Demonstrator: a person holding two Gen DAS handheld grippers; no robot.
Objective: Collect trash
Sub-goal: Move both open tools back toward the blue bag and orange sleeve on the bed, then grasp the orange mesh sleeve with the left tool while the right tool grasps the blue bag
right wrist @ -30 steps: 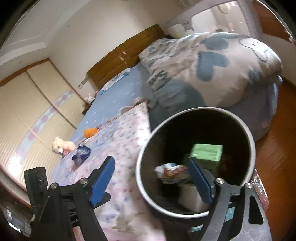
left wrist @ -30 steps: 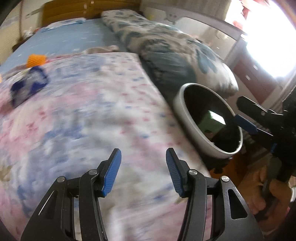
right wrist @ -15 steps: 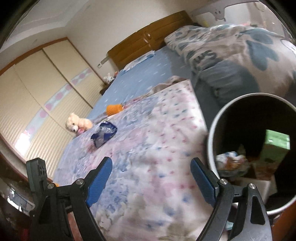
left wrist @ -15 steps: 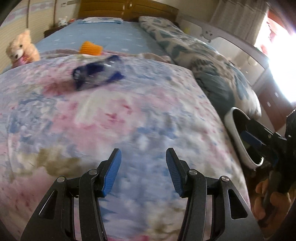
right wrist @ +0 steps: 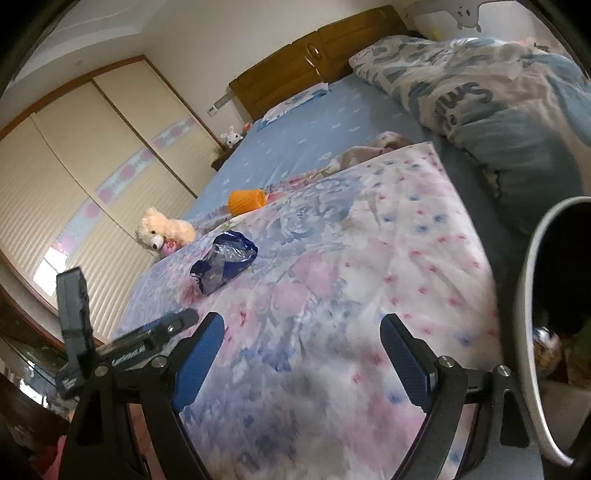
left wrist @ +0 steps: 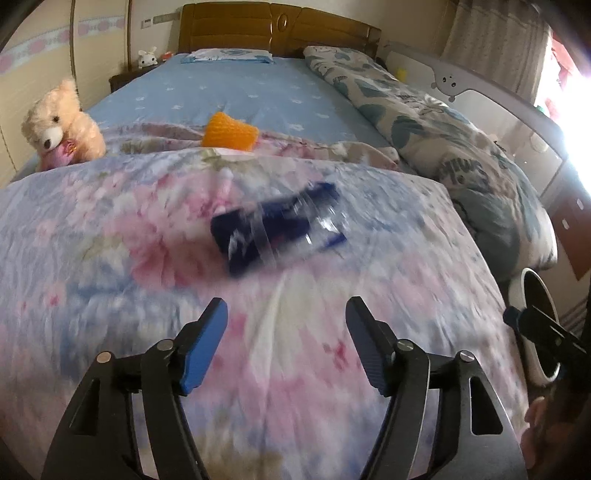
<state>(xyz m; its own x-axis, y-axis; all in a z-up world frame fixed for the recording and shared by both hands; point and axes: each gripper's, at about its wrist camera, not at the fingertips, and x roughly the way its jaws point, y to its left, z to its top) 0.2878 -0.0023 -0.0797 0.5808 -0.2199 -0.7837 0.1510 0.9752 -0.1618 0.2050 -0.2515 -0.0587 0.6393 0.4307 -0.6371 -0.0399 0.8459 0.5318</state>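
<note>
A crumpled blue and clear plastic wrapper lies on the floral quilt, a short way ahead of my left gripper, which is open and empty. The wrapper also shows in the right wrist view, far left of my right gripper, which is open and empty over the quilt. The white trash bin stands at the right edge, with trash inside; its rim shows in the left wrist view. The left gripper also shows in the right wrist view.
An orange knitted cup and a teddy bear lie further back on the bed. A bunched blue-patterned duvet runs along the right side. A wooden headboard and wardrobe doors stand behind.
Both grippers have swung left from the bin toward the bed. The wrapper has come closer and more central in the left wrist view. The bin has slid to the right edge.
</note>
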